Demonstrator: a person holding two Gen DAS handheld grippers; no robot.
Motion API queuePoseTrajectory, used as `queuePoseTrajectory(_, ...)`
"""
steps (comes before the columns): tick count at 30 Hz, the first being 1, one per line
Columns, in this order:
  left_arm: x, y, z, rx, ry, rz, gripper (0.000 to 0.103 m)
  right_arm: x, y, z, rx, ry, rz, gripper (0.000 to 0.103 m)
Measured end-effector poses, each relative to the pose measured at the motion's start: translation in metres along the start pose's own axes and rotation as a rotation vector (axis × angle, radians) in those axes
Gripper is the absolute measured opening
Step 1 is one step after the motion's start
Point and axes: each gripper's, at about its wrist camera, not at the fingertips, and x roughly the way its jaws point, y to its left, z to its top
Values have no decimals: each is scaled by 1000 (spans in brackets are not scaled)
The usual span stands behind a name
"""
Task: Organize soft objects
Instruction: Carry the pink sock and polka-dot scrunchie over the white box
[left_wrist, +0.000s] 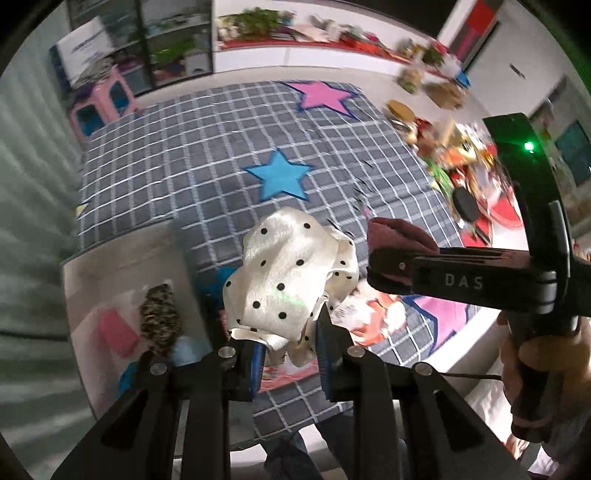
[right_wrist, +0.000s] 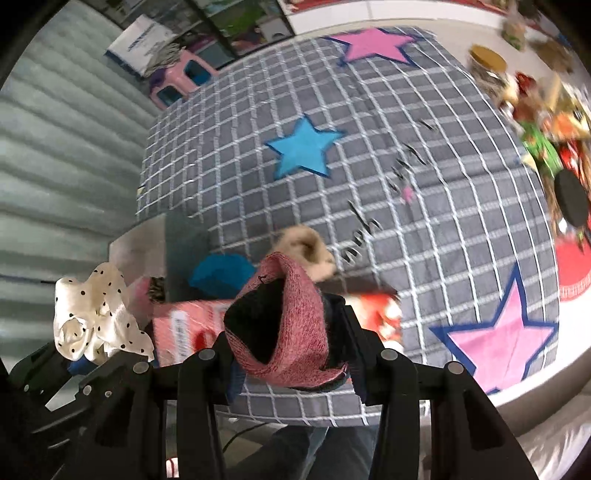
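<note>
Left wrist view: a white polka-dot cloth (left_wrist: 286, 275) is clenched in the left tool (left_wrist: 290, 345), bunched above the grey checked rug (left_wrist: 207, 155), nearer the camera than the rug's blue star (left_wrist: 280, 177). Just right of that cloth, the right tool (left_wrist: 391, 254) grips a pink knitted sock (right_wrist: 284, 321). Left of the cloth stands a grey box (left_wrist: 122, 280) holding a speckled bundle (left_wrist: 159, 319). Toys (left_wrist: 461, 155) lie blurred beyond the rug's right edge.

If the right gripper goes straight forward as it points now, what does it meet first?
Probably the beige soft item lying on the checked rug, just beyond the pink knit piece the right gripper holds; depth is uncertain.
</note>
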Motion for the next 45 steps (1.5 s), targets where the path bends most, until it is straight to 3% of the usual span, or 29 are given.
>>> queuePoseTrajectory(13, -17, 85, -14, -214, -44, 57, 26, 21, 87, 28, -179, 37, 9, 47)
queuePoseTrajectory(21, -21, 121, -30, -293, -48, 88, 26, 33, 129, 30, -260, 63, 17, 47)
queuePoseTrajectory(45, -5, 194, -66, -474, -2, 142, 26, 73, 218, 22, -410, 145, 39, 47)
